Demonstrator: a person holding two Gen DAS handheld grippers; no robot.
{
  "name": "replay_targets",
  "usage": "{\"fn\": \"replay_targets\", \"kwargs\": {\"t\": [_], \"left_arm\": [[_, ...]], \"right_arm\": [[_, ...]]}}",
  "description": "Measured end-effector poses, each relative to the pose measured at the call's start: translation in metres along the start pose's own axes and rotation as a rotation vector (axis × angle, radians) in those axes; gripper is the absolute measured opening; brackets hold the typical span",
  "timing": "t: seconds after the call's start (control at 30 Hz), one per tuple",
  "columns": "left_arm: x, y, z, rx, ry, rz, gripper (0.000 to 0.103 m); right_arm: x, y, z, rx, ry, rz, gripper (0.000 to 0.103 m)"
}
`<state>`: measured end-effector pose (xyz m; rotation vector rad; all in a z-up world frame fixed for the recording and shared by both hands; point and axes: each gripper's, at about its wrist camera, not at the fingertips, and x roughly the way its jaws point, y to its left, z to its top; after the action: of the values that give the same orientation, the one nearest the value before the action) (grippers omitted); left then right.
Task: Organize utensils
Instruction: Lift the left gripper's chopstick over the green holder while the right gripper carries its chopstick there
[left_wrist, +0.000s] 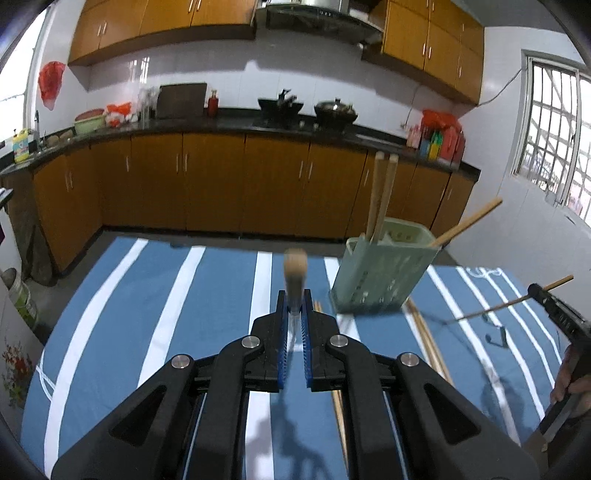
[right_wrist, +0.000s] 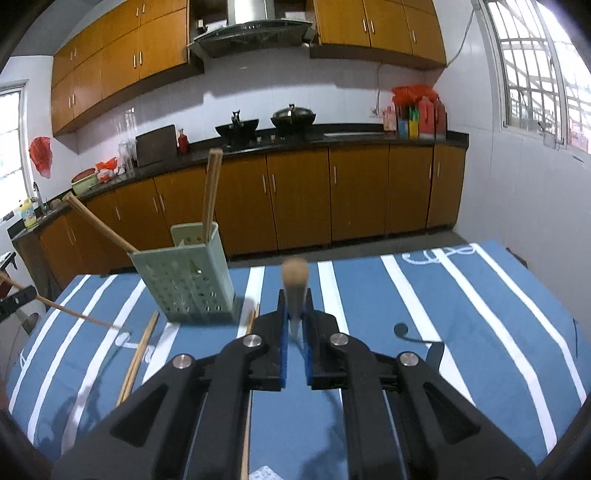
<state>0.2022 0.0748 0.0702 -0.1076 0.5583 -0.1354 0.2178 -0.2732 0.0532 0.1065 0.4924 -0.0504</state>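
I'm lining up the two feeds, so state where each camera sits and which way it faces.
Left wrist: sits on the left tongs, looking along them over the striped tablecloth toward the kitchen counter; the green utensil holder is ahead to the right; the tongs are shut on a chopstick, and the right tongs show at the right edge.
Right wrist: sits on the right tongs, facing the same counter; the holder is ahead to the left; these tongs are also shut on a chopstick.
Shared: holder, tablecloth, loose chopsticks, stove pots.

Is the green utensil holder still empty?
No. In the right wrist view the green holder already has chopsticks standing in it, with another one leaning out over its left edge.
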Motion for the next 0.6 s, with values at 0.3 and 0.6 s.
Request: {"fn": "replay_targets", "kwargs": {"t": [0.3,0.6], "left_arm": [[-0.01,-0.01,0.019,0.025,-0.046,-0.013,0.007],[-0.045,-0.04,0.053,0.072,-0.124,-0.132,0.007]], "right_arm": [[-0.011,0.002,0.025,0.007,-0.042,0.028,0.008],[-0.056,0.012,0.08,0.037,-0.133,0.208,0.008]]}}
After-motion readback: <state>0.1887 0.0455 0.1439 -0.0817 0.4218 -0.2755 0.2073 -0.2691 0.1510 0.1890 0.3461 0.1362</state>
